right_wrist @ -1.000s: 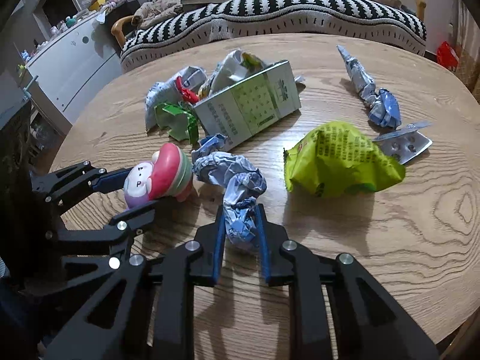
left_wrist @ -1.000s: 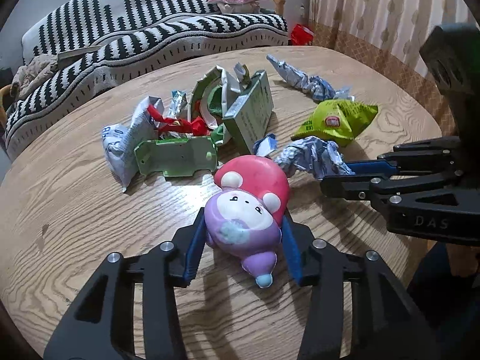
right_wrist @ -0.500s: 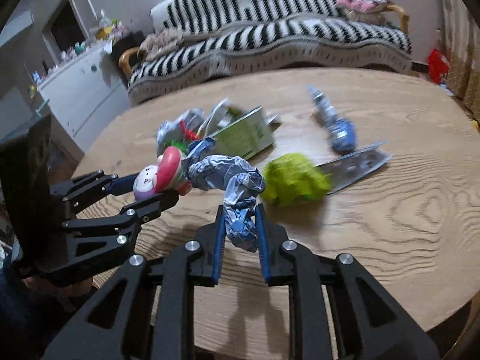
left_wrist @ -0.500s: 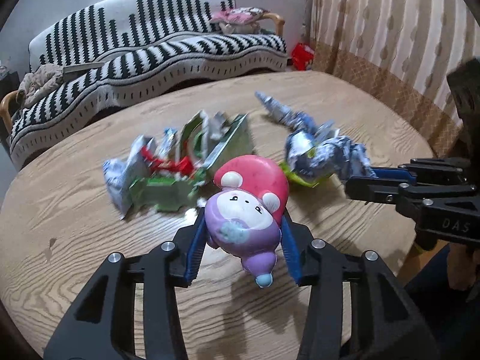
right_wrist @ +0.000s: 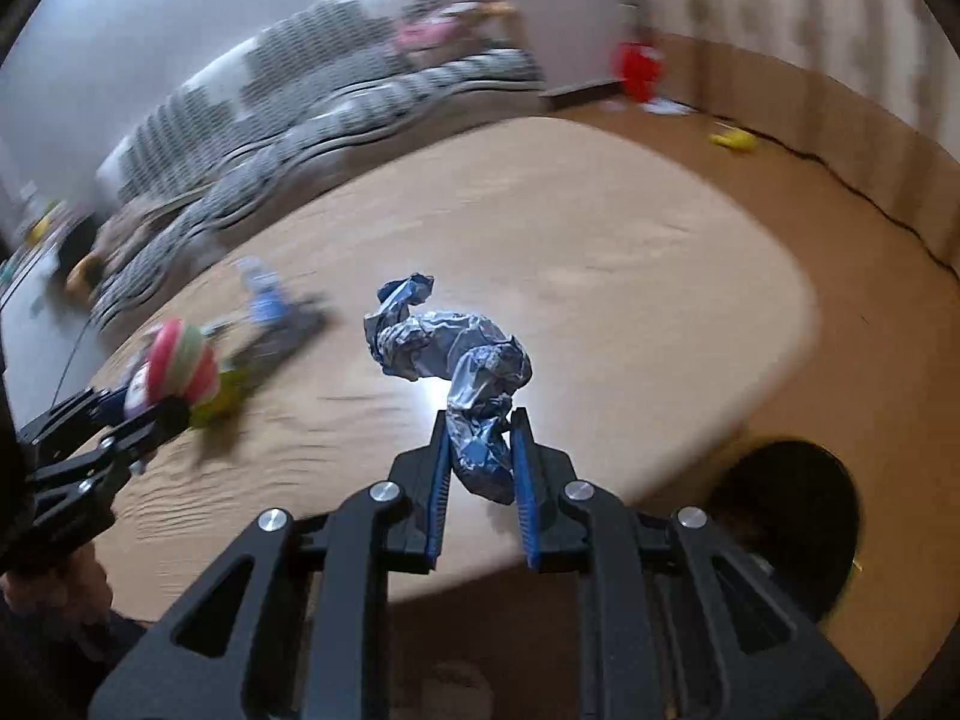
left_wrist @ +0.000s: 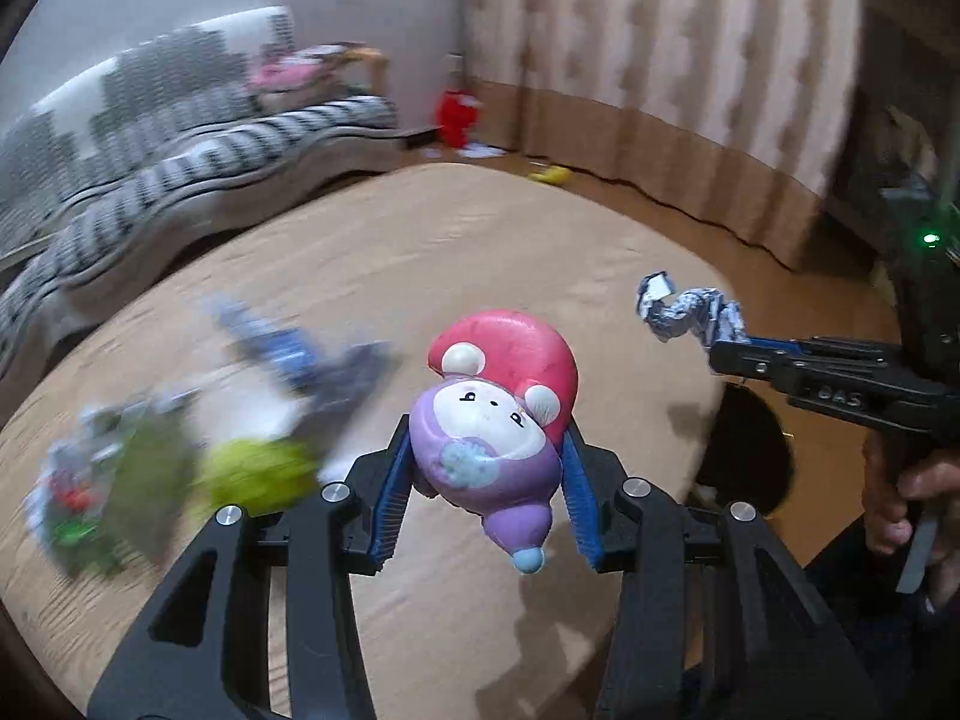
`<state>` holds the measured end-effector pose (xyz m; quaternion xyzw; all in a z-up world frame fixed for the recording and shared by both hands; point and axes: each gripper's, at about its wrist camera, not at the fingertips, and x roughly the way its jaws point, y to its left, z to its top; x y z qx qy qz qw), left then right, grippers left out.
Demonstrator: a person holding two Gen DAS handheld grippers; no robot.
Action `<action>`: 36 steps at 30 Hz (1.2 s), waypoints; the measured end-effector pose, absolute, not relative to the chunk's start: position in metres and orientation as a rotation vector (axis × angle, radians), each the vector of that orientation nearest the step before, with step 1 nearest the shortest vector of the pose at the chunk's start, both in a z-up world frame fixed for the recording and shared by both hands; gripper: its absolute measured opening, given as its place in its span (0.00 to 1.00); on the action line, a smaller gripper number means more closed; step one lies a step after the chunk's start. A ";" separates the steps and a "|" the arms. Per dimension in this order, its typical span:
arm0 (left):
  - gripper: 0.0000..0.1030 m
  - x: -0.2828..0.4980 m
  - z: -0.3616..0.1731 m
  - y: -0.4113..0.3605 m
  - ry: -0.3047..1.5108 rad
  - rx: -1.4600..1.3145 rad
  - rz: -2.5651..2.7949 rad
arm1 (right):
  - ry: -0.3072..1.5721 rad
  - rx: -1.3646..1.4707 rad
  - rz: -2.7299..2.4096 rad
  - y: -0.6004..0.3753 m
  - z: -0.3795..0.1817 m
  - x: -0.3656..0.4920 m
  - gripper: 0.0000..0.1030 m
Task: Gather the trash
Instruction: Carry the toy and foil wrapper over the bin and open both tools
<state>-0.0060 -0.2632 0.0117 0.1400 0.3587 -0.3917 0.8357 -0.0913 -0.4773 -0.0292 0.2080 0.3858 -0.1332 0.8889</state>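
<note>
My left gripper [left_wrist: 487,468] is shut on a squishy toy [left_wrist: 498,408] with a red cap and a purple body, held above the wooden table [left_wrist: 420,252]. My right gripper [right_wrist: 480,450] is shut on a crumpled silver and blue wrapper [right_wrist: 456,360], lifted near the table's right end. Each gripper shows in the other's view: the right gripper [left_wrist: 729,348] with the wrapper [left_wrist: 684,312] at the right, the left gripper [right_wrist: 150,402] with the toy [right_wrist: 180,360] at the left. A dark round bin [right_wrist: 792,516] stands on the floor just past the table's edge.
More trash lies blurred on the table's left: a green bag [left_wrist: 258,474], a blue wrapper [left_wrist: 288,354], a mixed pile [left_wrist: 84,498]. A striped sofa [left_wrist: 180,138] stands behind. Curtains [left_wrist: 660,48] line the right wall. A hand [left_wrist: 900,498] grips the right tool.
Both grippers have lifted their loads off the table and swung to the right, past the trash pile toward the table's right end. The dark bin has come into view.
</note>
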 end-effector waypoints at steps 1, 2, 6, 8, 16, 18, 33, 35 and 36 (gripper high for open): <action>0.43 -0.012 0.007 -0.285 0.771 0.309 -0.866 | 0.801 0.454 -0.319 -0.493 -0.034 -0.105 0.19; 0.43 -0.018 0.003 -0.299 0.779 0.319 -0.894 | 0.803 0.467 -0.342 -0.502 -0.038 -0.112 0.19; 0.43 -0.048 -0.021 -0.379 0.830 0.365 -1.027 | 0.826 0.532 -0.502 -0.549 -0.059 -0.154 0.19; 0.43 -0.060 -0.031 -0.407 0.846 0.383 -1.077 | 0.848 0.574 -0.558 -0.569 -0.073 -0.169 0.19; 0.44 -0.102 -0.090 -0.509 0.949 0.454 -1.222 | 0.887 0.722 -0.682 -0.627 -0.113 -0.215 0.19; 0.44 -0.105 -0.100 -0.522 0.964 0.461 -1.231 | 0.894 0.754 -0.690 -0.634 -0.119 -0.222 0.19; 0.49 -0.102 -0.123 -0.543 1.031 0.478 -1.260 | 0.906 0.805 -0.719 -0.644 -0.130 -0.222 0.20; 0.52 -0.102 -0.124 -0.543 1.036 0.473 -1.264 | 0.906 0.802 -0.720 -0.644 -0.129 -0.221 0.20; 0.54 -0.102 -0.125 -0.543 1.041 0.473 -1.265 | 0.905 0.798 -0.723 -0.644 -0.128 -0.220 0.20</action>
